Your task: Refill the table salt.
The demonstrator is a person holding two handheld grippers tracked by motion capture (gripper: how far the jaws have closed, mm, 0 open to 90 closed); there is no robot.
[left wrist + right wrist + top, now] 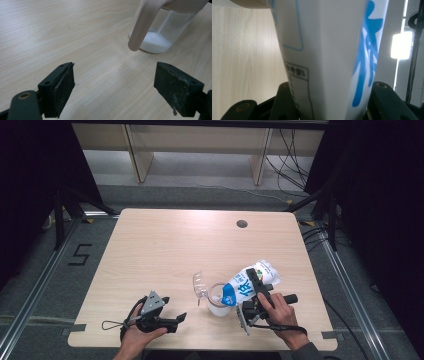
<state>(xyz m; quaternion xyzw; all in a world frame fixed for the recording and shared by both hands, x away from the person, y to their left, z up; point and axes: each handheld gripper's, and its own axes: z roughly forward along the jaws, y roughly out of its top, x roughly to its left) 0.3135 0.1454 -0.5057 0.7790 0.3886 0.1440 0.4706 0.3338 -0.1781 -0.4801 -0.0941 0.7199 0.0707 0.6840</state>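
Observation:
A white bag with blue print [250,282] is tilted, its lower corner over a clear jar [218,301] near the table's front. My right gripper [261,290] is shut on the bag; in the right gripper view the bag [329,57] stands pressed between both black jaws. The jar [165,32] holds a layer of white powder, and its opened lid [200,284] hangs to its left, with a pale flap [143,25] reaching down. My left gripper [176,320] rests open on the table left of the jar, with nothing between its pads [65,87].
The light wooden table [165,245] has a round cable hole [242,224] at the back right. Wooden furniture legs and cables stand on the floor behind. Black frame rails run along both sides of the table.

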